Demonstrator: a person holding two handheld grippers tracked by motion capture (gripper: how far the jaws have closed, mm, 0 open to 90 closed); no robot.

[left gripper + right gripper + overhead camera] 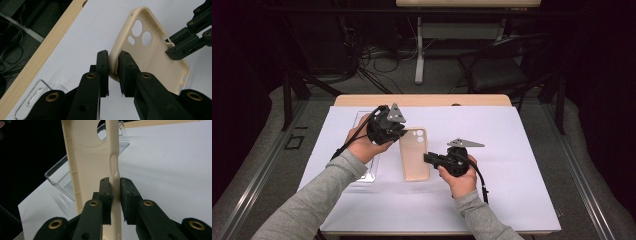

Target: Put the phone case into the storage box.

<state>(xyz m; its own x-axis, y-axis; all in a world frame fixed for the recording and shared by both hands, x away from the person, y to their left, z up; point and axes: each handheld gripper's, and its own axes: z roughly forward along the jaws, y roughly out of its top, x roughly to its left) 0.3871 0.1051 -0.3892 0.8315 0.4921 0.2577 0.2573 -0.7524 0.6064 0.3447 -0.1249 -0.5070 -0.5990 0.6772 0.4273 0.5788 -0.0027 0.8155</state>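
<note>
A beige phone case (414, 156) with round camera cut-outs lies lengthwise at the middle of the white sheet, open side up. My left gripper (403, 133) is shut on its far left rim, near the camera holes; in the left gripper view the jaws (113, 56) pinch the case's (152, 57) curved edge. From the right, my right gripper (427, 158) is shut on the long right side wall. In the right gripper view its jaws (115, 182) clamp that wall just below a button slot of the case (87, 157). The right gripper (187, 42) also appears in the left gripper view.
A clear plastic tray (367, 170) lies left of the case, under the left hand; it appears as the clear tray (60, 178) behind the case too. The white sheet (512, 150) covers the wooden table (422, 100). A dark chair (502, 70) stands beyond the table.
</note>
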